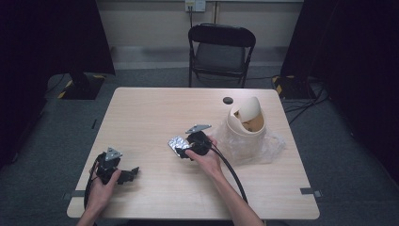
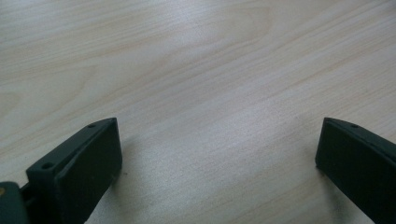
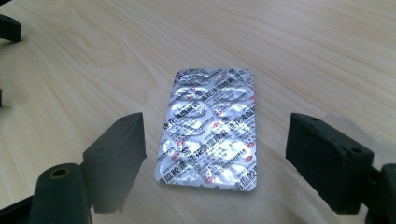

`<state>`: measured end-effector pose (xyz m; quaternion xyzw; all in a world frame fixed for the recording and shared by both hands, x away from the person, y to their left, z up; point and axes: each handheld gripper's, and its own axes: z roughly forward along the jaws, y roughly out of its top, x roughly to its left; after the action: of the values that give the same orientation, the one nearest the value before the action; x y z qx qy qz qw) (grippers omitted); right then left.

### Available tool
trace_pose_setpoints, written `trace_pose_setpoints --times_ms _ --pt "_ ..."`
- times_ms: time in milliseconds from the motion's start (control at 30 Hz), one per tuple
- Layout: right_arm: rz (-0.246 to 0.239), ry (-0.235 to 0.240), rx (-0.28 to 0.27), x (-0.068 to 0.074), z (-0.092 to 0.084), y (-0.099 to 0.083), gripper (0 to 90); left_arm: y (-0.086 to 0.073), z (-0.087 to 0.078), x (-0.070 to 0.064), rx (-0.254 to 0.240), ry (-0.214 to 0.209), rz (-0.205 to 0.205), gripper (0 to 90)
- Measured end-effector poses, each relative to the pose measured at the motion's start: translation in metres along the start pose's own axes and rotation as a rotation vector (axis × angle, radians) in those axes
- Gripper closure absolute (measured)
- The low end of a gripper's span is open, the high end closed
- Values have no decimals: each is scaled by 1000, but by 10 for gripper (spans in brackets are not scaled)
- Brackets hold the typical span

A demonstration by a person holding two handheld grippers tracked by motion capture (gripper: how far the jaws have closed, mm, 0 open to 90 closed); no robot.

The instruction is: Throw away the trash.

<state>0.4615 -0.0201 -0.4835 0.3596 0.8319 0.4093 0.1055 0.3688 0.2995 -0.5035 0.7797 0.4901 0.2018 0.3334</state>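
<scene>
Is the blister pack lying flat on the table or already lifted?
Flat on the table: the blister pack rests foil side up between the right gripper's open fingers, which don't touch it.

The counter (image 1: 155,113) is pale blond wood with fine, wavy grain lines; on it the blister pack (image 3: 210,130) is shiny silver foil, printed all over with rows of small dark lettering and tiny red marks; the right claw (image 3: 215,163) at its 6 o'clock is matt black, as is the left claw (image 2: 217,163); the bin (image 1: 247,120) at the pack's 2 o'clock is cream, on clear, glossy plastic film (image 1: 268,143); the chair (image 1: 221,47) at 12 o'clock is black with a grey seat.
</scene>
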Motion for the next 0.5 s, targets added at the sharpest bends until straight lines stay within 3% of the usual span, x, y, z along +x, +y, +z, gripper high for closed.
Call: trace_pose_setpoints --times_ms 267,500 --pt "-28 -7 20 5 13 -3 207 0 0 0 1 0 0 0" --pt "-74 -44 44 11 18 -6 238 0 0 0 1 2 5 0"
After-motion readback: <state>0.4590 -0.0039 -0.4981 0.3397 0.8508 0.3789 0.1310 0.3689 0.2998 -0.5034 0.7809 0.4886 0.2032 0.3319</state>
